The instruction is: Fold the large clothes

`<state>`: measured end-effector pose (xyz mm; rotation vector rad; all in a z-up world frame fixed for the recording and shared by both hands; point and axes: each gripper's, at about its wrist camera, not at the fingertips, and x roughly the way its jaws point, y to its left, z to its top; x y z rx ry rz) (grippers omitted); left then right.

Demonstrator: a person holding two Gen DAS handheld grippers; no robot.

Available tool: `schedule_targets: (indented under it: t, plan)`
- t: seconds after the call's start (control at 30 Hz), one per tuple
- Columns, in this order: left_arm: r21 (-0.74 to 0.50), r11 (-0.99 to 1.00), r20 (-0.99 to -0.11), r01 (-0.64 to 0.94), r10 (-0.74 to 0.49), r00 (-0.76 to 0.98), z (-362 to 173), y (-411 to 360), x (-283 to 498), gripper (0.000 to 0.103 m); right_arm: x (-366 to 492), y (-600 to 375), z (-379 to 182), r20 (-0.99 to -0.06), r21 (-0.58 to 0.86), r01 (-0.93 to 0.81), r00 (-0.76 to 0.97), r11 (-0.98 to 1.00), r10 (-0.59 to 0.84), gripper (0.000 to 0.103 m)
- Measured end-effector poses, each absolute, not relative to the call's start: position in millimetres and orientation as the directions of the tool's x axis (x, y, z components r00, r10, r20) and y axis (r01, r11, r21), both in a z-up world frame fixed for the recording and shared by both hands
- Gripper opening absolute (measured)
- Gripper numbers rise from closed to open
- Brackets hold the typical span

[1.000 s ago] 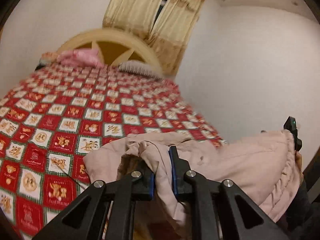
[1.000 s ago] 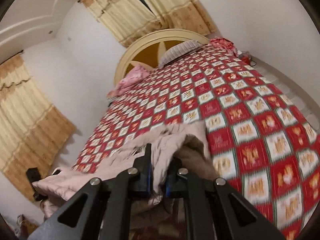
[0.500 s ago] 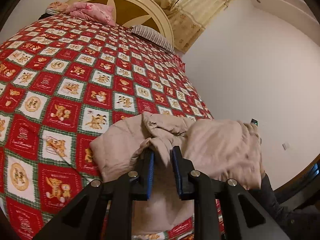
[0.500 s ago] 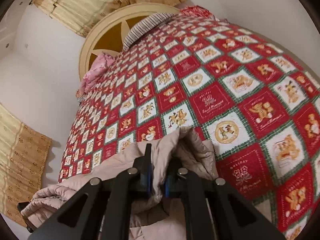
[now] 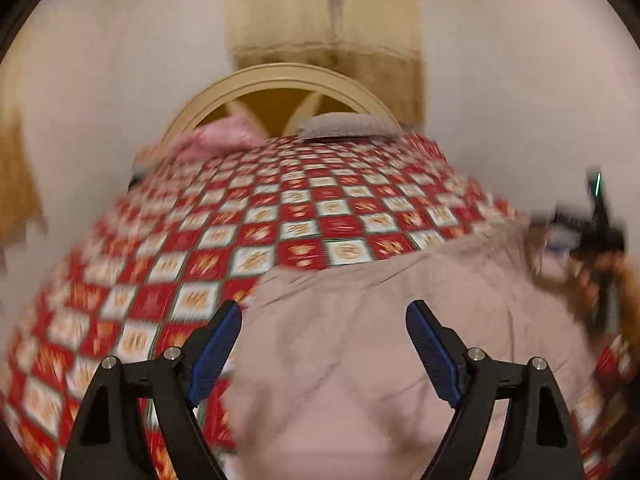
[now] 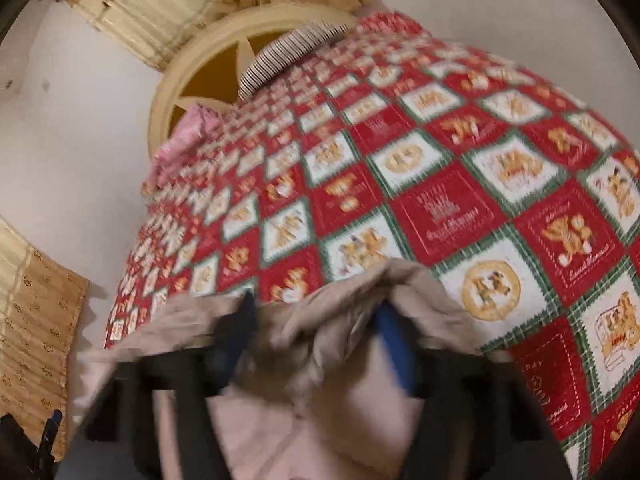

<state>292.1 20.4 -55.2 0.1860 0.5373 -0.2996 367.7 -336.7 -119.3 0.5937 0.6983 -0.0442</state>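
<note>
A pale pink padded garment lies spread on the red, white and green patchwork bedspread. My left gripper is open wide above the garment's left part, holding nothing. In the right wrist view the same garment bunches up under my right gripper, whose blue-padded fingers stand apart and blurred, with a fold of fabric between them but not clamped. The right gripper also shows at the far right of the left wrist view.
The bed has a rounded cream headboard, a pink pillow and a striped pillow at the far end. Beige curtains hang behind. White walls flank the bed. Another curtain hangs at left.
Both grippers have opened and let go of the garment. The garment has dropped and now lies spread flatter on the bedspread. Both cameras swung, blurring the views.
</note>
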Motion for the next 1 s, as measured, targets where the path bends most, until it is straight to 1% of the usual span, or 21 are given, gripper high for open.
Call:
schedule_targets:
  t: [0.03,0.07,0.1,0.17,0.23,0.27,0.33,0.37,0.4,0.43,0.47,0.5,0.6,0.67,1.0]
  plan:
    - [0.142,0.929,-0.526,0.342,-0.222,0.821,-59,6,294,0.085,359,-326,-108,-0.596,0.448,0.235,0.797,0.862,0.093,0.096]
    - [0.202,0.913,-0.522,0.353,-0.205,0.828,-65,-13,296,0.085,350,-313,-98,-0.573,0.390,0.239,0.819,0.889,0.031,0.098]
    - [0.288,0.890,-0.503,0.355,-0.175,0.846,-75,-37,299,0.085,345,-302,-93,-0.556,0.356,0.231,0.831,0.905,0.006,0.098]
    - [0.407,0.850,-0.465,0.333,-0.121,0.877,-92,-62,306,0.085,338,-275,-88,-0.525,0.309,0.161,0.851,0.937,0.027,0.100]
    - [0.497,0.809,-0.477,0.313,-0.046,0.878,-115,-83,324,0.085,338,-244,-95,-0.523,0.254,0.058,0.848,0.965,0.087,0.102]
    - [0.531,0.802,-0.481,0.273,0.020,0.877,-129,-86,338,0.085,342,-228,-103,-0.541,0.212,0.006,0.833,0.977,0.112,0.102]
    - [0.516,0.820,-0.526,0.249,0.073,0.847,-149,-80,360,0.086,351,-205,-123,-0.579,0.131,-0.047,0.807,0.990,0.115,0.102]
    - [0.479,0.844,-0.564,0.240,0.087,0.821,-157,-71,370,0.089,356,-197,-135,-0.605,0.078,-0.045,0.792,0.996,0.083,0.102]
    - [0.425,0.874,-0.599,0.233,0.078,0.797,-162,-62,378,0.095,361,-195,-148,-0.631,0.038,-0.035,0.774,0.999,0.051,0.101]
    - [0.361,0.907,-0.624,0.219,0.060,0.779,-165,-49,384,0.098,364,-194,-157,-0.651,0.018,-0.022,0.758,1.000,0.029,0.100]
    - [0.303,0.932,-0.636,0.198,0.044,0.770,-167,-37,387,0.102,369,-199,-167,-0.665,0.034,-0.007,0.746,0.999,0.028,0.100]
    - [0.258,0.945,-0.650,0.199,0.018,0.760,-169,-29,389,0.102,371,-206,-172,-0.672,0.058,0.005,0.740,0.998,0.035,0.100]
    - [0.196,0.960,-0.664,0.198,-0.018,0.748,-174,-20,390,0.102,378,-223,-181,-0.690,0.124,0.051,0.722,0.991,0.049,0.100]
    - [0.190,0.962,-0.661,0.194,-0.020,0.750,-178,-22,387,0.102,381,-227,-185,-0.701,0.139,0.052,0.711,0.989,0.061,0.101]
    - [0.203,0.961,-0.673,0.191,-0.005,0.740,-190,-35,396,0.102,388,-215,-196,-0.722,0.069,0.070,0.692,0.995,0.002,0.103]
